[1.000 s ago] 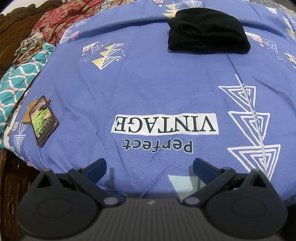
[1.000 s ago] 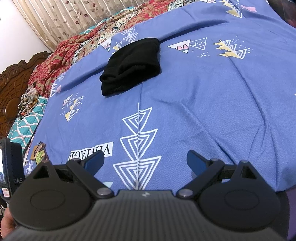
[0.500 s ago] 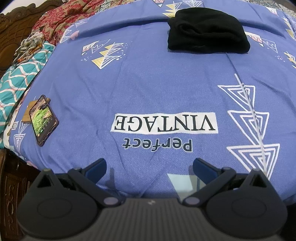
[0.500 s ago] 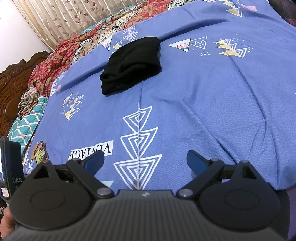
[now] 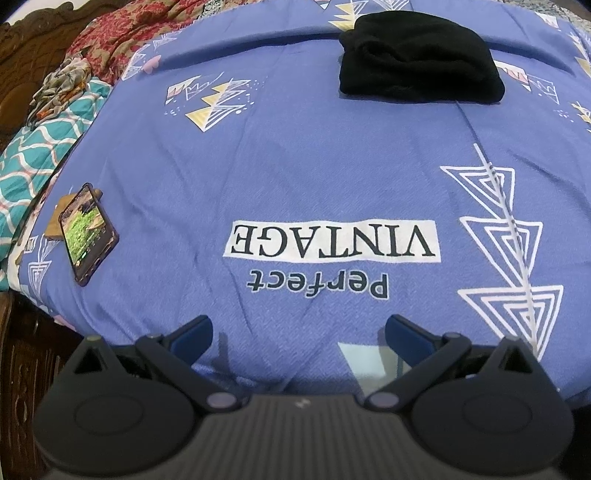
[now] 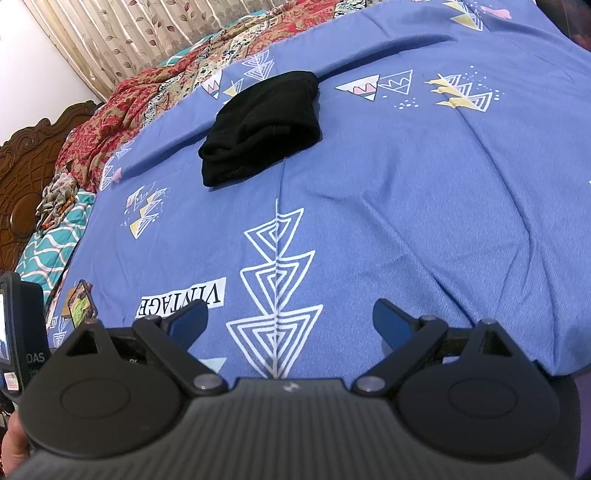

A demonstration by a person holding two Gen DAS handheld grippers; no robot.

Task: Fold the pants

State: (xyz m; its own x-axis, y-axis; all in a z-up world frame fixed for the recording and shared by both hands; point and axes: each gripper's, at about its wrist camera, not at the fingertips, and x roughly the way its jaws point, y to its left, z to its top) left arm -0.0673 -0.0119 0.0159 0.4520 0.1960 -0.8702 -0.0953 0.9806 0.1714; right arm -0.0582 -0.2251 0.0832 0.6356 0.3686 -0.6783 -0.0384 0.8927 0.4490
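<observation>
The black pants [image 5: 421, 62] lie as a compact folded bundle on the blue bedsheet [image 5: 295, 177], at the upper right of centre in the left wrist view; in the right wrist view the same pants [image 6: 262, 125] sit in the upper middle, a little left of centre, well apart from both tools. The left gripper [image 5: 298, 338] hangs at the bottom of its frame with its blue-tipped jaws spread wide and nothing between them; it points over the printed words "Perfect VINTAGE", which read upside down from here. The right gripper [image 6: 290, 323] is likewise spread wide and holds nothing; its gap frames the stacked white triangle print at lower centre.

A phone [image 5: 88, 233] with a lit screen rests on the sheet at the left edge of the left view, its top end lying over a small brown object; the same phone [image 6: 82, 303] shows small at lower left of the right view. A teal patterned cloth [image 5: 33, 158] and a red floral quilt [image 5: 122, 33] crowd the upper left; a carved wooden headboard [image 6: 26, 177] stands at far left, and leaf-printed curtains [image 6: 129, 33] hang across the top left of the right view.
</observation>
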